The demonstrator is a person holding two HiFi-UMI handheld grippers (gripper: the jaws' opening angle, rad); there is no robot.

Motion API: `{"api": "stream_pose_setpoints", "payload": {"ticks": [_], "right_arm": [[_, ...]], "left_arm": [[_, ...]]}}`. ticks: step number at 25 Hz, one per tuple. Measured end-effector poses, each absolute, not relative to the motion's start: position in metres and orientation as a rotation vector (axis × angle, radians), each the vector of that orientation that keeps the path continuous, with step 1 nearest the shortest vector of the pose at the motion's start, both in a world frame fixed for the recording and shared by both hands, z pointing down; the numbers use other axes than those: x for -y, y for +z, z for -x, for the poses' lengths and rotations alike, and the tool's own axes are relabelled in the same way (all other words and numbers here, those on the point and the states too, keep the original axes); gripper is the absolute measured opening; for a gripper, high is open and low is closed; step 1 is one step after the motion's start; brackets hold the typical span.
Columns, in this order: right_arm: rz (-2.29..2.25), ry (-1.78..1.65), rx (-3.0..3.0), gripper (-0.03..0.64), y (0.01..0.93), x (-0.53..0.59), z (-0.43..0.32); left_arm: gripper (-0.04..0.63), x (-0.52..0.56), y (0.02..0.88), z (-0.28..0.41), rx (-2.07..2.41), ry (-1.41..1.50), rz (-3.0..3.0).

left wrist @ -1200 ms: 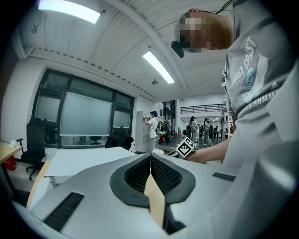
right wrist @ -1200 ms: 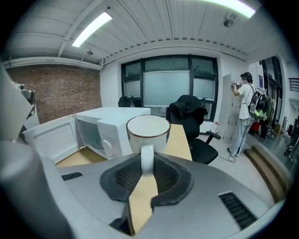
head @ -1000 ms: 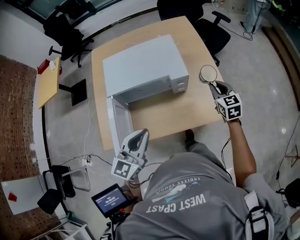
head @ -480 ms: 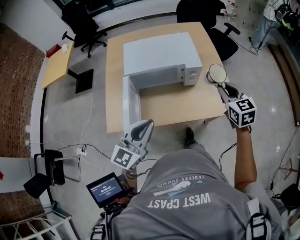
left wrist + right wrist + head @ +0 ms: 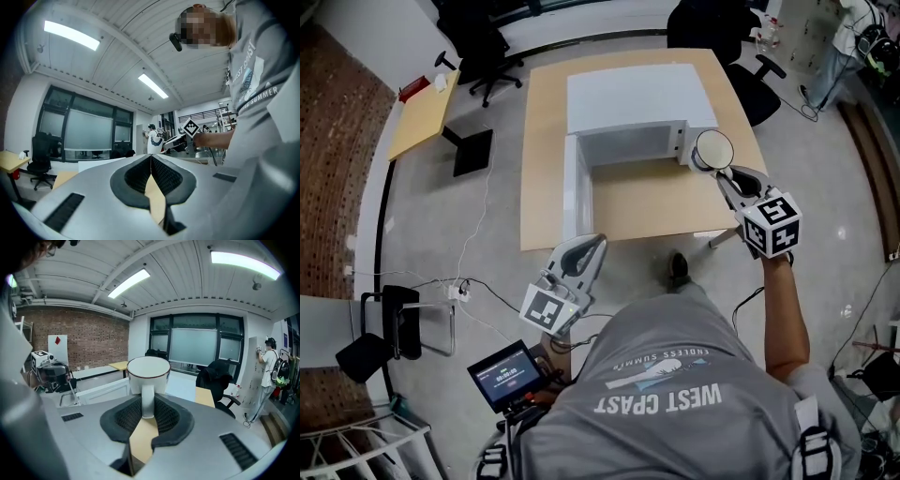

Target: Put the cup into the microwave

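A white cup (image 5: 712,148) with a dark rim hangs above the table's right side, just beside the front right corner of the white microwave (image 5: 639,97). My right gripper (image 5: 721,172) is shut on its handle; in the right gripper view the cup (image 5: 148,371) stands upright with the handle clamped between the pads of the right gripper (image 5: 147,405). The microwave door (image 5: 573,192) stands swung open to the left, and the cavity (image 5: 630,146) shows open. My left gripper (image 5: 590,245) hovers by the table's near edge, shut and empty, as the left gripper (image 5: 151,161) shows in its own view.
The wooden table (image 5: 649,204) has bare top in front of the microwave. Black office chairs (image 5: 724,33) stand behind the table. A second small table (image 5: 420,117) is at the far left. A tablet on a stand (image 5: 508,375) sits near the person's feet.
My right gripper has carried the cup up and leftward, from beside the microwave's control panel to its front right corner. The left gripper has shifted along the table's near edge, still shut.
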State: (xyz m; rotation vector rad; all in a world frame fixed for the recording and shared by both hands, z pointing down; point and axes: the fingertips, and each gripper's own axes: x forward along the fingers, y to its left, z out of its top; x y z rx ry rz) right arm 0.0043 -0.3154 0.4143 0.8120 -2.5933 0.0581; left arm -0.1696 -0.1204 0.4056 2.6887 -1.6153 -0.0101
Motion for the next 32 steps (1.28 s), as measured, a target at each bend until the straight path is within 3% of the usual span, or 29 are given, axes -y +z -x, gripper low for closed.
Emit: {"api": "stream_pose_setpoints", "payload": {"ticks": [13, 32], "right_arm": [[-0.553, 0.128, 2.556, 0.069, 0.475, 0.327, 0.086], [-0.416, 0.239, 2.447, 0.069, 0.695, 0.499, 0.203]], "left_arm": [[0.021, 0.117, 0.41, 0.204, 1.758, -0.022, -2.592], [0.021, 0.201, 0.453, 0.243, 1.916, 0.137, -2.254]]}}
